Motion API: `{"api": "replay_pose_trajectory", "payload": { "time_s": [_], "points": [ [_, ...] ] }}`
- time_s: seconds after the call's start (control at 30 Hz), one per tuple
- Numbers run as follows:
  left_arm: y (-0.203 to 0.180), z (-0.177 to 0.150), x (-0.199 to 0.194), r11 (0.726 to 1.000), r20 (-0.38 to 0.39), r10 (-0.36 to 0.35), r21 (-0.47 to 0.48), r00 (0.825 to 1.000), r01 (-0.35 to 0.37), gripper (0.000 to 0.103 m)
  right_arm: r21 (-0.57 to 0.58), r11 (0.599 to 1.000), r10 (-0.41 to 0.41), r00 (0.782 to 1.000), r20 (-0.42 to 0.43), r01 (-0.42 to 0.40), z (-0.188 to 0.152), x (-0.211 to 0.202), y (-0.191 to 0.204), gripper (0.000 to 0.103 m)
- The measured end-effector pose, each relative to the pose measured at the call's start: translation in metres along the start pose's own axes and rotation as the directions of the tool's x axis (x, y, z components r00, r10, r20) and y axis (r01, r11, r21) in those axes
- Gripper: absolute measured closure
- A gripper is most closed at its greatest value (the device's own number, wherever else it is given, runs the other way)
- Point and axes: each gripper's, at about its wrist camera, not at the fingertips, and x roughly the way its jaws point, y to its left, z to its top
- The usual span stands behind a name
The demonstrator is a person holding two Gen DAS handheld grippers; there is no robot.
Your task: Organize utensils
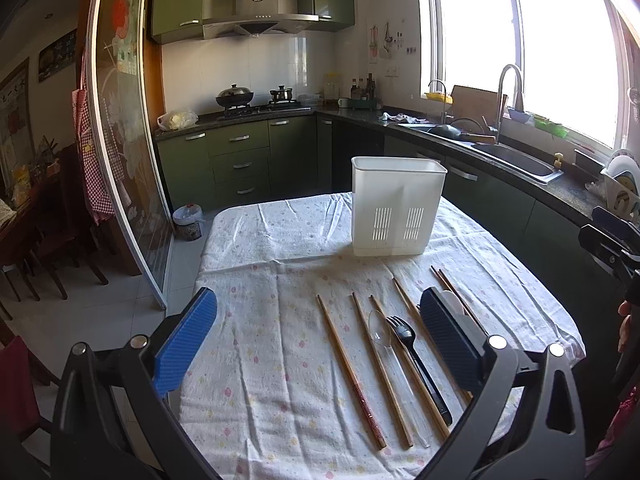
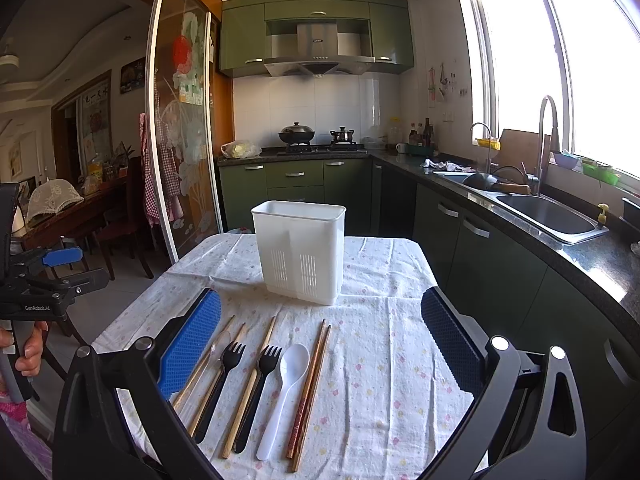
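Observation:
A white slotted utensil holder (image 1: pixel 398 208) (image 2: pixel 301 254) stands upright and looks empty on the cloth-covered table (image 1: pixel 280 264) (image 2: pixel 384 360). In front of it lie several wooden chopsticks (image 1: pixel 350 368) (image 2: pixel 310 392), two black forks (image 2: pixel 222 384) (image 2: pixel 258 392), a clear spoon (image 1: pixel 380 334) and a white spoon (image 2: pixel 282 396). My left gripper (image 1: pixel 318 344) is open above the table, left of most utensils. My right gripper (image 2: pixel 320 350) is open above the utensil row. Neither holds anything.
Green kitchen cabinets, a stove with pots (image 2: pixel 298 136) and a sink (image 2: pixel 546 212) run behind and to the right of the table. A glass sliding door (image 1: pixel 120 128) and dining chairs stand to the left.

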Motion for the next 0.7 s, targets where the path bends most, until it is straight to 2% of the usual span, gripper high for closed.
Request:
{"api": "replay_pose_trajectory", "payload": {
  "time_s": [0.4,0.7],
  "points": [
    [-0.007,0.000,-0.001,1.000,-0.006,-0.029,0.011,1.000,0.029,0.006,0.009,1.000,-0.008,1.000,-0.018,0.008,-0.001,0.004,-0.003,0.004],
    [-0.017,0.000,0.014,0.999,-0.090,-0.044,0.010,0.995,0.045,0.006,0.017,1.000,-0.022,0.997,-0.080,0.023,-0.004,0.017,-0.005,0.004]
  ]
}}
